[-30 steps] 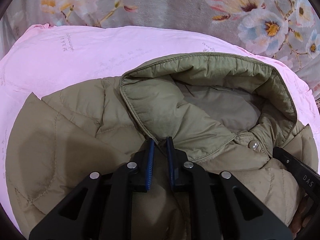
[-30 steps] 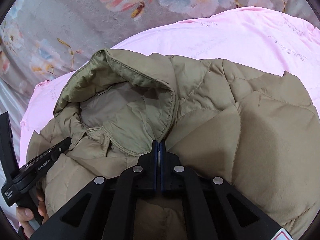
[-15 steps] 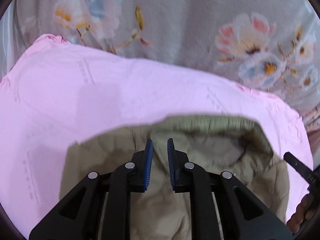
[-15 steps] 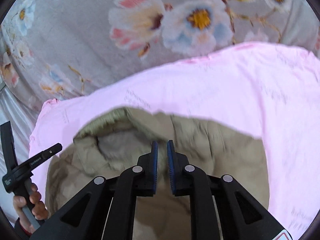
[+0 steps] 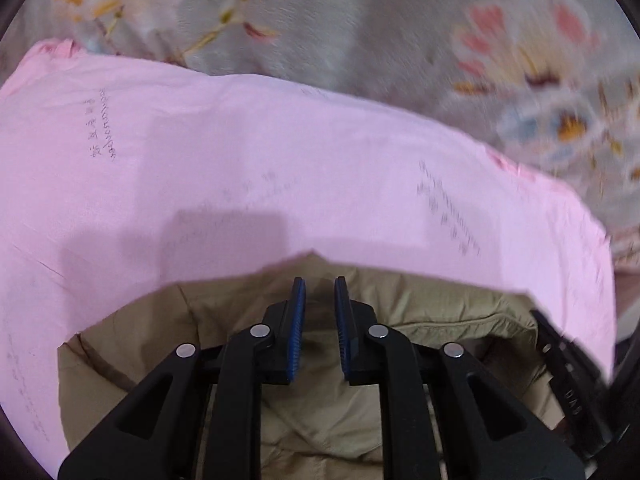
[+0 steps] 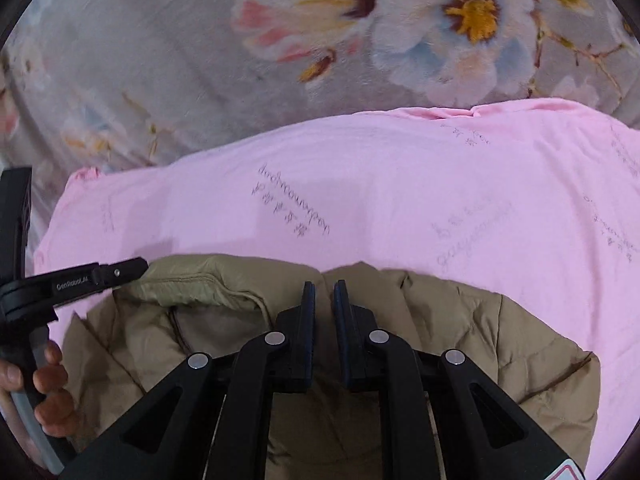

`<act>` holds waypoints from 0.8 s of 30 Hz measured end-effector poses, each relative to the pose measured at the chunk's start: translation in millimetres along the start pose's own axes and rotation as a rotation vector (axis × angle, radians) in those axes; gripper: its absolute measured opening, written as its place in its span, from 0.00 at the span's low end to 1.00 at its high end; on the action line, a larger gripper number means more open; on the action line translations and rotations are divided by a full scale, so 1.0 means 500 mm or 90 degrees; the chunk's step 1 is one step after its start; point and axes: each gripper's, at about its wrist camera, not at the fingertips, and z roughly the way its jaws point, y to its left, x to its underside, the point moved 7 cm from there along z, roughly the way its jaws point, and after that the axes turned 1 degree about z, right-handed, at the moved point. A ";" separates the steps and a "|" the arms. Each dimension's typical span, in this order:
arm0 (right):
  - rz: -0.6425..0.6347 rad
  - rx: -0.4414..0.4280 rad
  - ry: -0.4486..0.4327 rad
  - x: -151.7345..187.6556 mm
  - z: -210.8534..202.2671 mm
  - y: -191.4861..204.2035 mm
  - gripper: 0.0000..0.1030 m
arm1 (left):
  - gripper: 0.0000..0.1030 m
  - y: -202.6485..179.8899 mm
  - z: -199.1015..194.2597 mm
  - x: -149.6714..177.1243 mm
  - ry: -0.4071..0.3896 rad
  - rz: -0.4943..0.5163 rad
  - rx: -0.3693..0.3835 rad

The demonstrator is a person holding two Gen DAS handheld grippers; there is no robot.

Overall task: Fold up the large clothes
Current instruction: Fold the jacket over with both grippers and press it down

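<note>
An olive quilted hooded jacket (image 5: pixel 224 320) lies on a pink cloth (image 5: pixel 240 160); it fills the lower part of both views, its hood (image 6: pixel 192 284) at lower left in the right wrist view. My left gripper (image 5: pixel 320 284) hovers over the jacket's top edge, jaws slightly apart and empty. My right gripper (image 6: pixel 323 286) is over the jacket beside the hood, jaws slightly apart and empty. The left gripper's body (image 6: pixel 80 276) and the hand holding it show at the left in the right wrist view.
The pink cloth (image 6: pixel 400 200) is spread on a grey floral blanket (image 6: pixel 200 60) that runs across the top of both views (image 5: pixel 360 32). The right gripper's black body (image 5: pixel 568 380) shows at the lower right edge of the left wrist view.
Both grippers let go of the jacket near the hood and lifted back. The right gripper went from shut to slightly open. More pink cloth and blanket now show.
</note>
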 end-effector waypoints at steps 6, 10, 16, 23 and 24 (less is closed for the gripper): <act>-0.066 0.054 0.019 0.059 0.007 -0.010 0.02 | 0.13 0.023 0.026 0.074 -0.012 0.040 -0.019; -0.060 0.054 0.024 0.066 0.019 -0.021 0.01 | 0.13 0.026 0.034 0.085 -0.042 0.048 -0.022; -0.058 0.045 0.029 0.073 0.041 -0.026 0.01 | 0.13 0.011 0.036 0.086 -0.073 0.087 -0.065; -0.069 0.053 0.029 0.072 0.046 -0.022 0.01 | 0.12 0.005 0.040 0.085 -0.079 0.103 -0.090; -0.069 0.052 0.029 0.072 0.046 -0.022 0.01 | 0.12 0.002 0.041 0.085 -0.079 0.106 -0.092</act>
